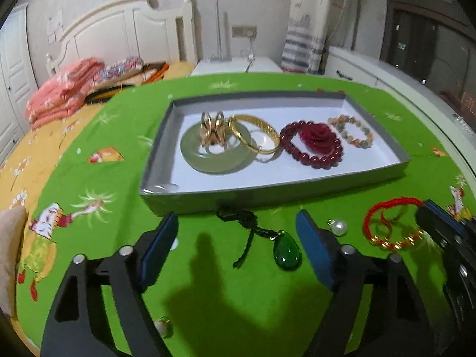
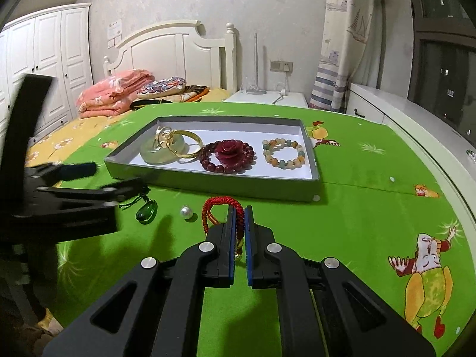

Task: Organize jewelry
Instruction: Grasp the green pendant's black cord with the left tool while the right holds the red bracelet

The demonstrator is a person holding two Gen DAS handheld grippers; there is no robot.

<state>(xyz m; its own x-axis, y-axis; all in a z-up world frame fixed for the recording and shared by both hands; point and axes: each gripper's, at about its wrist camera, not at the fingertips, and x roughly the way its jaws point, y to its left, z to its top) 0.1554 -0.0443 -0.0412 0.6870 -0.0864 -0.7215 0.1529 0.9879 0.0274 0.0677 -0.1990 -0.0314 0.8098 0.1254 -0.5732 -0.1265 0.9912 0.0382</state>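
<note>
Nearest my right wrist lens, filling the bottom of the frame, is the right gripper (image 2: 240,212), its blue-padded jaws drawn almost together with only a thin slit left, and they have the red braided cord bracelet with gold beads (image 2: 218,208) nipped between them: the red loop arcs out to the left of the tips, and a few gold beads show low in the slit. In my left wrist view the left gripper (image 1: 236,223) stands wide open and holds nothing; the green teardrop pendant on its dark twisted cord (image 1: 287,251) lies on the green patterned tablecloth (image 1: 208,282) between its pads, nearer the right-hand one, with the cord trailing up the frame toward the shallow grey cardboard tray with a white floor (image 1: 297,190). A loose white pearl (image 1: 339,227) sits just right of that pad. The relation I judge the coming move to turn on: the tray lies straight ahead of the right gripper, up the frame, with its long axis across my view, and the bare white floor is at its right end, beyond the pale mixed-bead bracelet (image 2: 284,151). The left end is crowded by a pale green jade disc (image 2: 159,151), a gold bangle (image 2: 184,145) leaning on it, and a dark red bead bracelet with a red carved rose (image 2: 227,156). How much cord the jaws cover I cannot tell, and the small gold clasp-like piece (image 1: 212,129) atop the disc is too blurred to name.
</note>
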